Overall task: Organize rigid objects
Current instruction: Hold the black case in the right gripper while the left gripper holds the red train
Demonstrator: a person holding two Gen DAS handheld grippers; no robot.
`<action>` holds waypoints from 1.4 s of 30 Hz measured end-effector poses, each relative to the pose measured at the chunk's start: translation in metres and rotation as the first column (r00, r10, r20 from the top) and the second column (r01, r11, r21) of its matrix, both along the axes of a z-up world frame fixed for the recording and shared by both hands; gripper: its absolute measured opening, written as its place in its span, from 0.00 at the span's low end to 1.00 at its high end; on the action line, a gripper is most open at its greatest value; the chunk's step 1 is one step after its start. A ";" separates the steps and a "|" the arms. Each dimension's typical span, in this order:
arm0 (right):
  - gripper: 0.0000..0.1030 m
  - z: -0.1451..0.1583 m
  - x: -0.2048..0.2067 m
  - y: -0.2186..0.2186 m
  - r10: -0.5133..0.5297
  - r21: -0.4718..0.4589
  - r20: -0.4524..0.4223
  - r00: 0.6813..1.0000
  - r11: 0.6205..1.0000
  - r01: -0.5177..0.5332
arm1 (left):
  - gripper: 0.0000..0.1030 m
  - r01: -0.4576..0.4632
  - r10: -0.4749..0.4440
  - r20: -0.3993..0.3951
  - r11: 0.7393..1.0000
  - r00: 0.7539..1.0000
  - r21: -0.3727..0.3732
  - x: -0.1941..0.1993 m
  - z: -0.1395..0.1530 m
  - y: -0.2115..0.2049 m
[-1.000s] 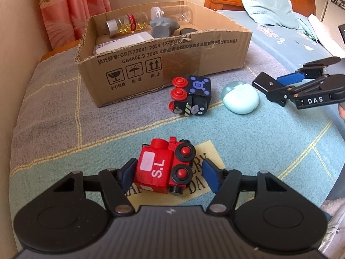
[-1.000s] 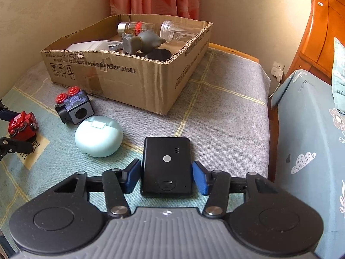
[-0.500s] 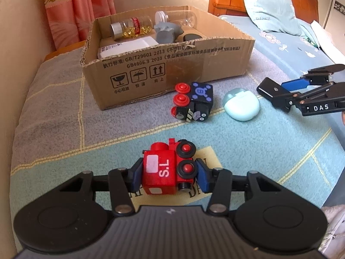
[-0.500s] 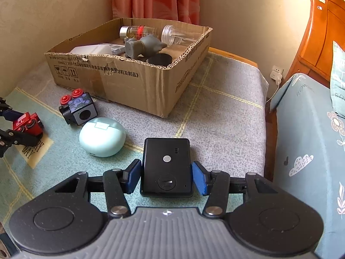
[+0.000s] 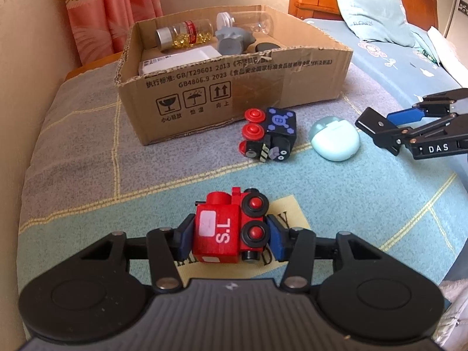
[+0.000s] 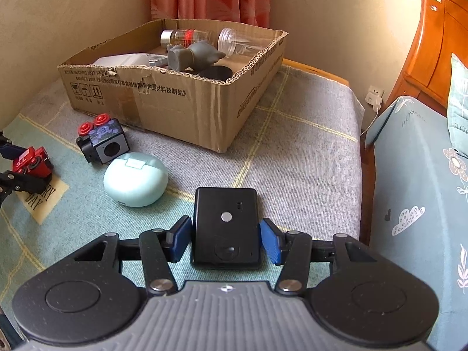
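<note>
Two grips: left gripper (image 5: 229, 235) clamped on red toy train (image 5: 229, 229) above the blanket (image 5: 87, 175); right gripper (image 6: 225, 238) pinching black device (image 6: 225, 225) (cardboard box (image 6: 181, 99) ahead, well apart).

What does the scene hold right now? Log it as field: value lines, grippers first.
left gripper: shut on red toy train
right gripper: shut on black device
cardboard box: open, holds capsule bottle, grey figurine, clear jar
outside box: black toy train, mint case, both on blanket
</note>
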State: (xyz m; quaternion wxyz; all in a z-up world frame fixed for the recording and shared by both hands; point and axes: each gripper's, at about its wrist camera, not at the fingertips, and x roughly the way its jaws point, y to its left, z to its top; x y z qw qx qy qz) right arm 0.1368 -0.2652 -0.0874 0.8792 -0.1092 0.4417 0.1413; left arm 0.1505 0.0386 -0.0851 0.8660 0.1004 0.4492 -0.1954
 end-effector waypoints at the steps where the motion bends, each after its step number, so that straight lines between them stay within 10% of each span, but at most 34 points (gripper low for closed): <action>1: 0.56 0.000 0.001 0.000 -0.003 0.002 0.001 1.000 1.000 0.003 | 0.49 -0.002 0.002 -0.001 1.000 1.000 0.001 0.000 0.000 0.000; 17: 0.63 -0.004 0.004 -0.002 -0.014 0.019 0.008 1.000 1.000 0.014 | 0.99 -0.103 0.103 0.012 0.995 0.995 0.001 0.000 -0.014 0.002; 33: 0.70 -0.006 0.003 -0.001 -0.006 0.028 0.014 1.000 1.000 0.006 | 0.99 -0.124 0.124 0.038 0.992 0.992 0.002 -0.004 -0.014 0.001; 42: 0.70 -0.006 0.004 0.000 -0.001 0.029 0.015 1.000 1.000 0.000 | 0.64 -0.067 0.067 0.049 0.998 0.997 0.010 -0.009 -0.003 -0.010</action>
